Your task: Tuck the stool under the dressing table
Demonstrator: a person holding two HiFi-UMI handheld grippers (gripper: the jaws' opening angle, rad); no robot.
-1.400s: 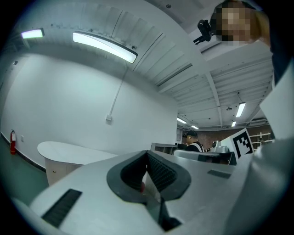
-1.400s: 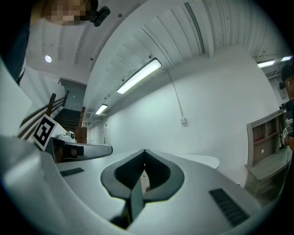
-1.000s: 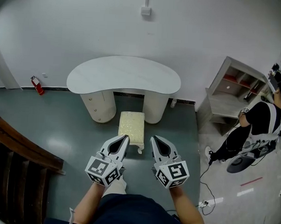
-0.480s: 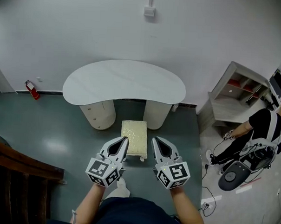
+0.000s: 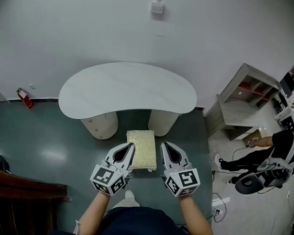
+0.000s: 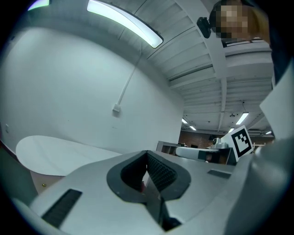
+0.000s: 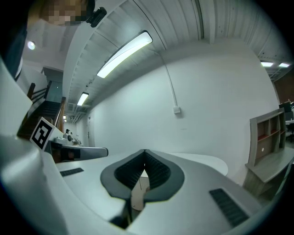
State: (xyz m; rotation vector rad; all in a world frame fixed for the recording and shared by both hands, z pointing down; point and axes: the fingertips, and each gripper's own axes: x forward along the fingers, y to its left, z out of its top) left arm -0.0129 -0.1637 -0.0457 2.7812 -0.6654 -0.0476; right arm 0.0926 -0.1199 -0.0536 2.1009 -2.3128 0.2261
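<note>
A small stool [image 5: 141,148] with a pale yellow cushioned top stands on the grey floor just in front of the white kidney-shaped dressing table [image 5: 128,88]; its far end reaches the gap between the table's two round pedestals. My left gripper [image 5: 132,146] hangs shut over the stool's left edge. At the stool's right side my right gripper [image 5: 162,145] is shut too. Neither holds anything. In the left gripper view the jaws [image 6: 147,153] meet at the tips, with the tabletop [image 6: 59,153] beyond. The right gripper view shows the shut jaws [image 7: 145,151] before the tabletop [image 7: 202,161].
A red fire extinguisher [image 5: 23,97] stands at the wall left. A grey open shelf unit [image 5: 245,97] is right of the table. A person [image 5: 272,154] sits at the far right with cables on the floor. A dark wooden railing [image 5: 22,194] lies lower left.
I have walked closer to the table with both shut grippers; table and stool sit nearer in view, and the stool's far end now reaches between the pedestals.
</note>
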